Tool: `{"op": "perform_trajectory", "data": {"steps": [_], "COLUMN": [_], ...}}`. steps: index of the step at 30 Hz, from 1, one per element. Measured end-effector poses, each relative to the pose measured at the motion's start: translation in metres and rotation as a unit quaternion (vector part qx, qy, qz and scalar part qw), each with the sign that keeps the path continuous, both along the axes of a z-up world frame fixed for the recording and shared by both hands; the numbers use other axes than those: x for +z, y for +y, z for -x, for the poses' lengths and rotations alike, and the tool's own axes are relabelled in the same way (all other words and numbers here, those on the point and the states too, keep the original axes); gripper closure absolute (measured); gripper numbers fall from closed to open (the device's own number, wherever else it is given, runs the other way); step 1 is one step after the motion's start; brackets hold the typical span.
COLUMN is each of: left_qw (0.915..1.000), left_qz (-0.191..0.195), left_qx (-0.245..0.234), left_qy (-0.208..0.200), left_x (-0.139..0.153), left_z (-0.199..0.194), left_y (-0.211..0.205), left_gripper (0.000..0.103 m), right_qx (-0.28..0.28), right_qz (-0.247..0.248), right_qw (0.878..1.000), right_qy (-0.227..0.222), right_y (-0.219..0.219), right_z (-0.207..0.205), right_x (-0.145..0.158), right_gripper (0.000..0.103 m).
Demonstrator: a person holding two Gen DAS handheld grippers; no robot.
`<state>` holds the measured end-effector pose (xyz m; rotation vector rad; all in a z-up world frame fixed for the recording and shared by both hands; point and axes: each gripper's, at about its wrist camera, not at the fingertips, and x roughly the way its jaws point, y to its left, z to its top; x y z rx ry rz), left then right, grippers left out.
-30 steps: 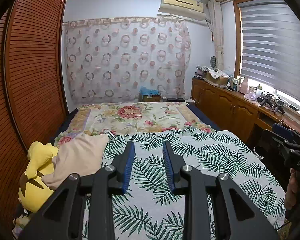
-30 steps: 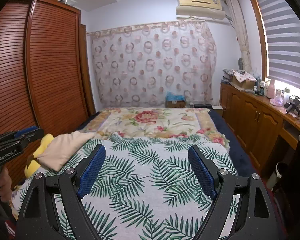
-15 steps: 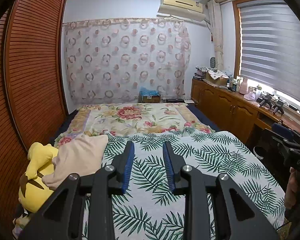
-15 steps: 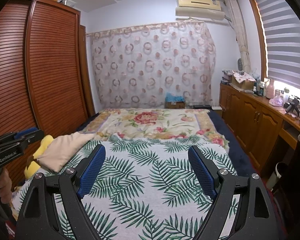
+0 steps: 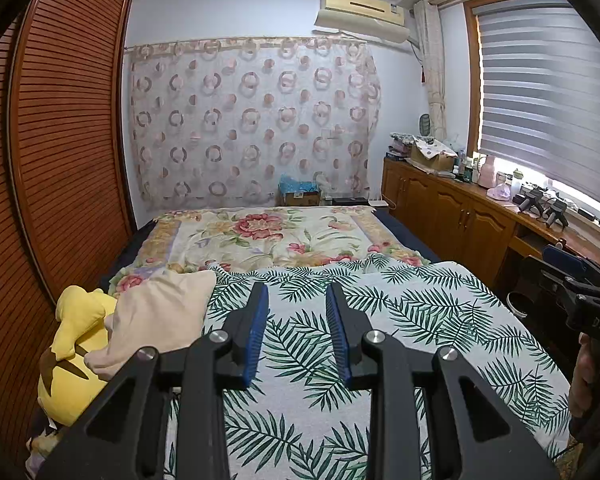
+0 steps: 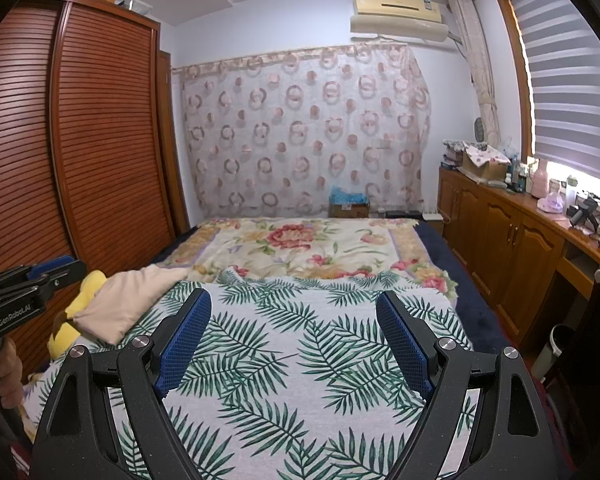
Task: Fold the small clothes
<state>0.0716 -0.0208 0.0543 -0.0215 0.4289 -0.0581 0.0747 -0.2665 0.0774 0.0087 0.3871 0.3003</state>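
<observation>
Both grippers are held empty above the palm-leaf-printed bed cover (image 6: 284, 360), left gripper (image 5: 297, 328) narrowly parted, right gripper (image 6: 294, 340) spread wide; no garment is seen.

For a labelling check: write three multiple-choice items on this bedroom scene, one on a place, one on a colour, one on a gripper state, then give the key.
1. Where does the beige cushion lie?
A. on the cabinet
B. at the bed's left edge, against the yellow plush toy
C. on the floor

2. What colour are the gripper pads?
A. red
B. white
C. blue

3. How do the right gripper's jaws stand?
A. wide apart, empty
B. shut on cloth
C. shut, empty

Key: B, the cushion rests partly over the toy; C, blue faces show in both views; A, only the palm-leaf cover shows between them.
</observation>
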Motion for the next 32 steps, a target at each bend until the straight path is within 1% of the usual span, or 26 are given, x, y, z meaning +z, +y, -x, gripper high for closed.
{"op": "perform_trajectory", "data": {"steps": [32], "left_qw": [1.0], "left_qz": [0.0], "left_qx": [0.0], "left_qy": [-0.002], "left_x": [0.0003], "left_z": [0.0017], "left_y": [0.0015], "left_gripper": [0.074], "right_qx": [0.0], "right_qz": [0.001], "right_qw": [1.0], "right_qy": [-0.002], "right_y": [-0.0028], "right_z": [0.0002], "right_x": [-0.0011], "right_gripper": [0.016]}}
